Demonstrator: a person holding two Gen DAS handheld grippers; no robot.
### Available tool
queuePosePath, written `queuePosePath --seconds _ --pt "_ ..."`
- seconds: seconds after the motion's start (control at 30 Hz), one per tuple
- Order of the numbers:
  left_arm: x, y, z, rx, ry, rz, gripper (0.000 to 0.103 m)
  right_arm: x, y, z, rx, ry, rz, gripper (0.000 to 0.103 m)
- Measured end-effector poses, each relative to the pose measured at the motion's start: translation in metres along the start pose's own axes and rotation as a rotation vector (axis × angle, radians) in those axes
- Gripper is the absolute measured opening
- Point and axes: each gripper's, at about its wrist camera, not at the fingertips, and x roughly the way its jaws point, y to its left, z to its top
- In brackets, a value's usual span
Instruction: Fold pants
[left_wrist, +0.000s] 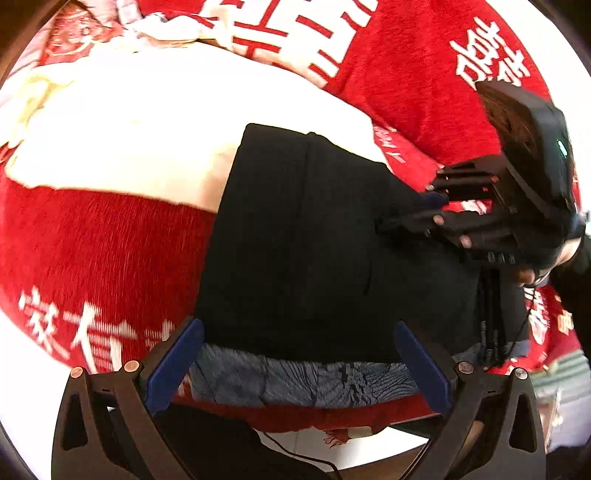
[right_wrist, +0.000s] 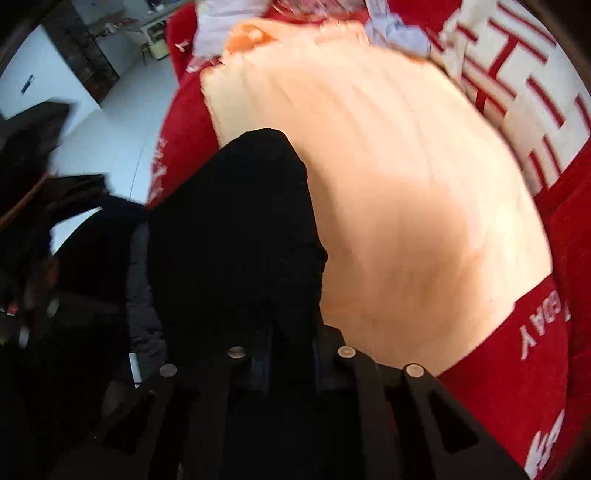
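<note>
Black pants (left_wrist: 295, 240) lie folded on the bed, over a cream cloth and a red blanket. My left gripper (left_wrist: 299, 354) hovers open above the near edge of the pants, its blue pads (left_wrist: 177, 362) wide apart with nothing between them. At the right edge of the pants, my right gripper (left_wrist: 410, 212) is held by a gloved hand and pinches the fabric. In the right wrist view the black pants (right_wrist: 236, 229) bunch up in front of the right gripper (right_wrist: 291, 343), whose fingers stand close together on the cloth.
A red blanket (left_wrist: 92, 240) with white characters covers the bed under a cream cloth (left_wrist: 147, 129). A blue patterned garment (left_wrist: 295, 380) lies under the pants at the near edge. White floor (right_wrist: 110, 147) and dark furniture (right_wrist: 88, 55) lie beyond the bed's side.
</note>
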Motion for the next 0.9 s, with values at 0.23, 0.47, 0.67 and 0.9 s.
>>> queuePosePath --seconds 0.23,0.47,0.67,0.9 --pt "0.007 0.024 0.039 0.116 -0.011 -0.187 0.103 -0.045 0.041 -0.014 -0.111 -0.113 -0.033 0.016" --pt "0.043 0.011 0.057 0.245 0.092 -0.396 0.103 -0.058 0.047 -0.016 -0.13 -0.131 -0.031 0.016" --pt "0.056 -0.019 0.057 0.303 0.129 -0.262 0.074 -0.038 0.026 -0.008 -0.064 -0.083 -0.066 0.019" --pt "0.055 -0.024 0.053 0.264 0.187 -0.091 0.035 -0.073 0.009 -0.044 -0.001 -0.035 -0.159 0.051"
